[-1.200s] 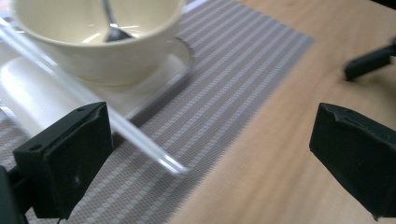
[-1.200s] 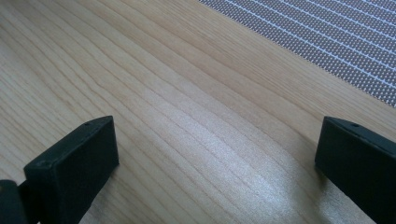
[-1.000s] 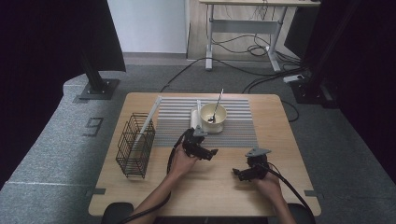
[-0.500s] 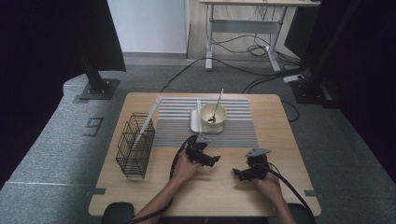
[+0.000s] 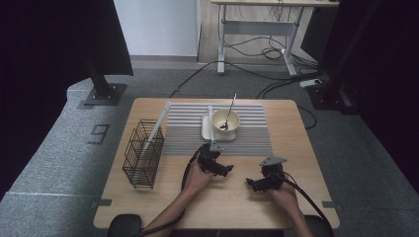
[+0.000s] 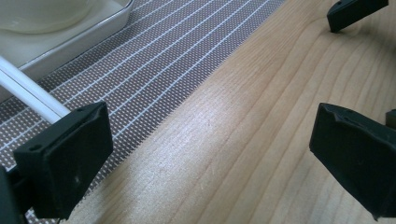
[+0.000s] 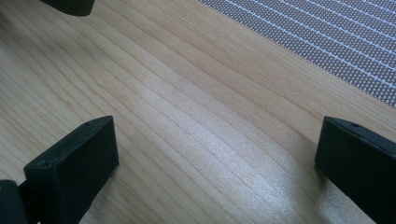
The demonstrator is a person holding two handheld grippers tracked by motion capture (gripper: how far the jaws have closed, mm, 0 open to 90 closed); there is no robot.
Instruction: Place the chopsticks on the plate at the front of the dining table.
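Note:
A cream bowl (image 5: pixel 226 121) with a spoon (image 5: pixel 228 115) leaning in it sits on a white tray (image 5: pixel 207 132) on the striped mat (image 5: pixel 247 138). My left gripper (image 5: pixel 225 171) rests low on the bare wood just in front of the mat, open and holding nothing. In the left gripper view its jaws stand wide apart, with the tray's (image 6: pixel 70 39) corner and a white stick (image 6: pixel 28 93) at the upper left. My right gripper (image 5: pixel 251 183) lies on the wood to the right, open and empty, pointing left towards the other one.
A black wire basket (image 5: pixel 142 154) stands at the table's left with a long white stick (image 5: pixel 157 123) leaning out of it. The wooden table's (image 5: pixel 163 207) front edge runs close behind both hands. Cables trail from each gripper.
My left gripper has drawn back from beside the bowl towards the front of the table and settled on the wood. The right gripper has barely moved.

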